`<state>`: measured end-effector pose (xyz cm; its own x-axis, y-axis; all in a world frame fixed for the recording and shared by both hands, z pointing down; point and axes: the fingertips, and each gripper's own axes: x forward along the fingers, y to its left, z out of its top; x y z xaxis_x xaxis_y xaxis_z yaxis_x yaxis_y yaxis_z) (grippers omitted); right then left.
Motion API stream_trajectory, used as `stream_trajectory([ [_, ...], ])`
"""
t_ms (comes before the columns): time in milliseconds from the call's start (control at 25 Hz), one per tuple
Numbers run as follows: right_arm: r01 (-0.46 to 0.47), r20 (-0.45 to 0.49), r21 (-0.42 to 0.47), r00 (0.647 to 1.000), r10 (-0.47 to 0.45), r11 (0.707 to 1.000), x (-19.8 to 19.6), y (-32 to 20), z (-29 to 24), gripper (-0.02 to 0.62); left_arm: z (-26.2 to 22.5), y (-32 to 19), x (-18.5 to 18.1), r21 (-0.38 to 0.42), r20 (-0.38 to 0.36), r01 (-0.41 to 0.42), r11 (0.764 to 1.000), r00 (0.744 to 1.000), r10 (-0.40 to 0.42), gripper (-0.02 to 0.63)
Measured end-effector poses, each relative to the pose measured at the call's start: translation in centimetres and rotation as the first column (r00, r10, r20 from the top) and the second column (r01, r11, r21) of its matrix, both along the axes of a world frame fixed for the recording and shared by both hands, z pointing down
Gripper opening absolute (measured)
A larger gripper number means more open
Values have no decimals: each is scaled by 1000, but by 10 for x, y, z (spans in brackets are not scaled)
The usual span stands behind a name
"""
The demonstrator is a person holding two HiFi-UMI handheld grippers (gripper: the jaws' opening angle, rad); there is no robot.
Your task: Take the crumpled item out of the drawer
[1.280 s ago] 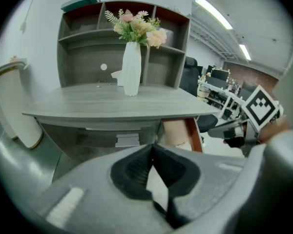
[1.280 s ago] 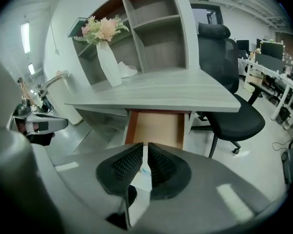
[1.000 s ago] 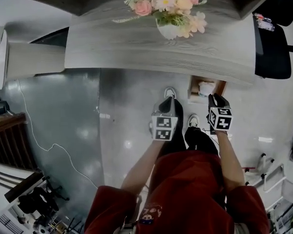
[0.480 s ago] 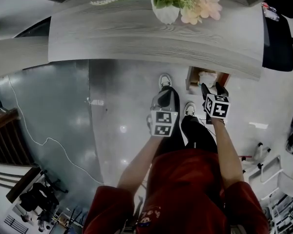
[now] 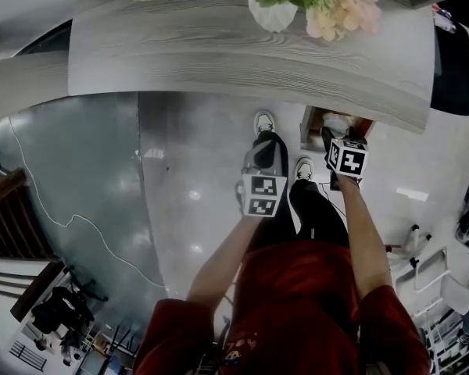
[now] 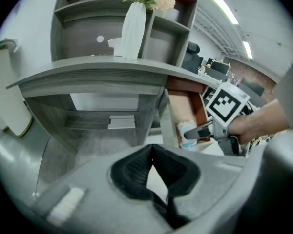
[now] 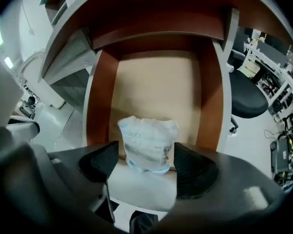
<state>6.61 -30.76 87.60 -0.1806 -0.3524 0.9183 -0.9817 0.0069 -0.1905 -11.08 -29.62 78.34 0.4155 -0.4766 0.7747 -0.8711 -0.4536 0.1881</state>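
The crumpled item [image 7: 147, 144], a scrunched white plastic packet with blue print, lies at the front of the open brown drawer [image 7: 101, 96] under the grey desk. My right gripper [image 7: 146, 162] points steeply down over the drawer's front. Its jaws have just been opening and stand wide, with the packet between them and a small gap on each side. The head view has this gripper [image 5: 332, 137] at the drawer [image 5: 311, 135], beside the packet [image 5: 336, 122]. My left gripper [image 6: 152, 150] is shut and empty, and hangs [image 5: 264, 148] left of the drawer above the floor.
The grey desk top [image 5: 219, 45] carries a white vase of flowers [image 5: 273, 10]. A black office chair [image 5: 453, 61] stands to the right. The person's shoes [image 5: 263, 122] are on the glossy floor beneath the grippers. A thin cable [image 5: 62, 225] runs across the floor at left.
Both grippers have sunk lower. The right one has closed in on the drawer's front and its jaws have opened around the packet. The head camera has leaned nearer the desk.
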Motion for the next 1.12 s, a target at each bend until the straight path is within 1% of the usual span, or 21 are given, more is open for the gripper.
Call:
stream_trajectory([
  [120,-16,-25,-28,1000,15,999,4,1,9,337,4,-1,-2,-8,2,1,1000,1000,-1,-2],
  [240,-44,-41,-28,998,43,999,8,0,12,329,7,0,-3,-14,2,1,1000,1000,-1,-2],
  [320,-42,-30,-25,999,42,999,6,1,11,273,7,1,-4,-17,2,2,1000,1000,-2,-2],
  [440,-20,-33,-28,999,19,999,3,4,10,230,7,3,-5,-21,2,6,1000,1000,-6,-2],
  [520,-8,-54,-22,999,7,1000,5,3,7,185,5,2,-5,-20,-3,10,1000,1000,-10,-2],
  [640,3,-69,-5,998,-4,1000,6,2,3,135,3,2,-5,-16,-2,8,1000,1000,-8,-2],
  [840,19,-68,17,997,-18,1000,6,0,-5,110,-2,5,-2,-17,0,0,1000,1000,0,-2],
  [1120,42,-61,52,997,-39,998,4,0,-23,104,-17,13,3,-6,3,-3,1000,1000,3,-2],
])
